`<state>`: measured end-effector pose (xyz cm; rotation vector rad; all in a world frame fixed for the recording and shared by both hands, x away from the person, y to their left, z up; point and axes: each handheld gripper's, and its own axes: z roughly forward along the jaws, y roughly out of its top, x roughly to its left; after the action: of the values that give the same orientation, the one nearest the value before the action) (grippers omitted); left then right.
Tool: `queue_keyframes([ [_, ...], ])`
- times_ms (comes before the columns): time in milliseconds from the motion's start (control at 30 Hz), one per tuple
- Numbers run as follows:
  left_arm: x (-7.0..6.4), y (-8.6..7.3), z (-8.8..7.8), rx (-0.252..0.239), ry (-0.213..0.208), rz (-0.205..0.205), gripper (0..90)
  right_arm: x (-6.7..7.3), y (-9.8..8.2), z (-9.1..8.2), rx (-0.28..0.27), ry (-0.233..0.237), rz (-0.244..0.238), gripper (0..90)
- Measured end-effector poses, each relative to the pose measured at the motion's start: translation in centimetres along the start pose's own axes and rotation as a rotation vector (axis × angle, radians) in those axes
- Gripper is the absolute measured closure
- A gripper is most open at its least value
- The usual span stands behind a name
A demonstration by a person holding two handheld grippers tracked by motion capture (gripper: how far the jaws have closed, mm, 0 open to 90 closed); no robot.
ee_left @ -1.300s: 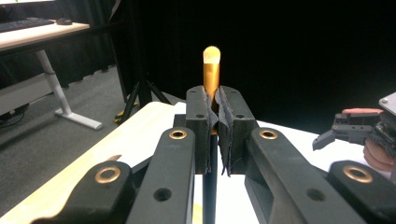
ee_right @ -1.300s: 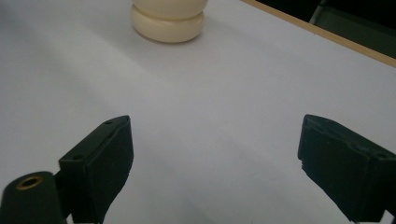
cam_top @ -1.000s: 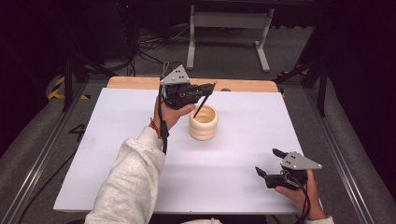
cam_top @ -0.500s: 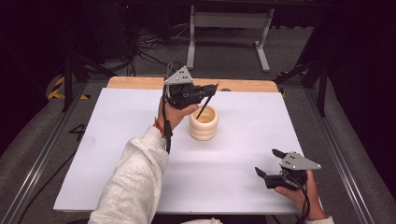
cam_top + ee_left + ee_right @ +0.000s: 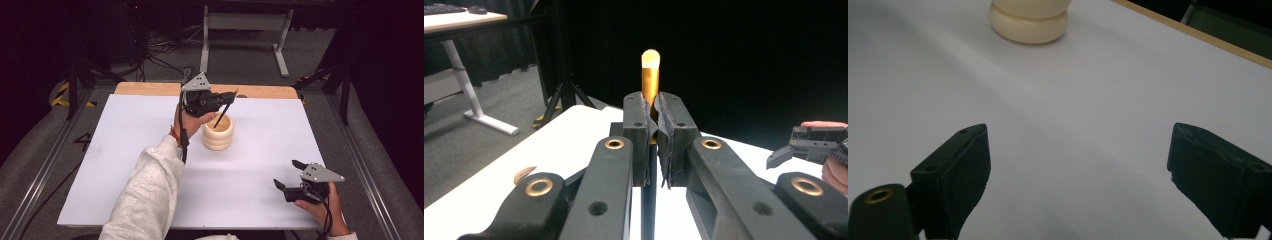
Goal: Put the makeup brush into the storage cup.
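Note:
A cream ribbed cup (image 5: 218, 132) stands on the white table (image 5: 120, 150), just behind its middle. My left gripper (image 5: 231, 95) hovers over the cup, shut on a thin dark stick (image 5: 222, 114) that slants down into the cup's mouth. In the left gripper view the pads (image 5: 642, 125) clamp the stick, whose gold upper end (image 5: 650, 75) pokes up above them. My right gripper (image 5: 288, 174) rests low near the front right of the table, open and with nothing in it. Its jaws (image 5: 1080, 150) frame bare table, with the cup's base (image 5: 1029, 20) farther off.
A wooden strip (image 5: 260, 91) runs along the table's far edge. Beyond it are a white desk frame (image 5: 240, 30), cables and dark stands on the floor. A person's grey sleeve (image 5: 145, 200) crosses the front left of the table.
The left gripper with the stick has drifted slightly to the right, over the cup. The right gripper has stayed put.

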<state>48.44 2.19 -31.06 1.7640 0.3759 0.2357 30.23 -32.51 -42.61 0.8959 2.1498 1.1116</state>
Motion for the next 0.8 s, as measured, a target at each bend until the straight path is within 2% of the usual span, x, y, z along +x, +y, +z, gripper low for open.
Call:
queue_keyframes([
  [33,0.0,-0.1,0.2,-0.002,-0.009,-0.003,83.8,0.0,0.0,0.0,0.000,-0.001,-0.002,11.2],
  [133,0.0,-0.4,0.4,0.001,0.000,0.009,83.8,0.0,0.0,0.0,0.000,-0.001,-0.002,11.2],
  [600,0.5,-1.7,1.1,-0.021,-0.016,-0.015,83.7,0.0,-0.1,-0.1,0.004,-0.004,0.000,11.2],
  [800,0.6,-2.5,1.2,-0.012,-0.014,-0.026,83.7,0.0,-0.1,-0.1,0.006,-0.002,0.000,11.2],
])
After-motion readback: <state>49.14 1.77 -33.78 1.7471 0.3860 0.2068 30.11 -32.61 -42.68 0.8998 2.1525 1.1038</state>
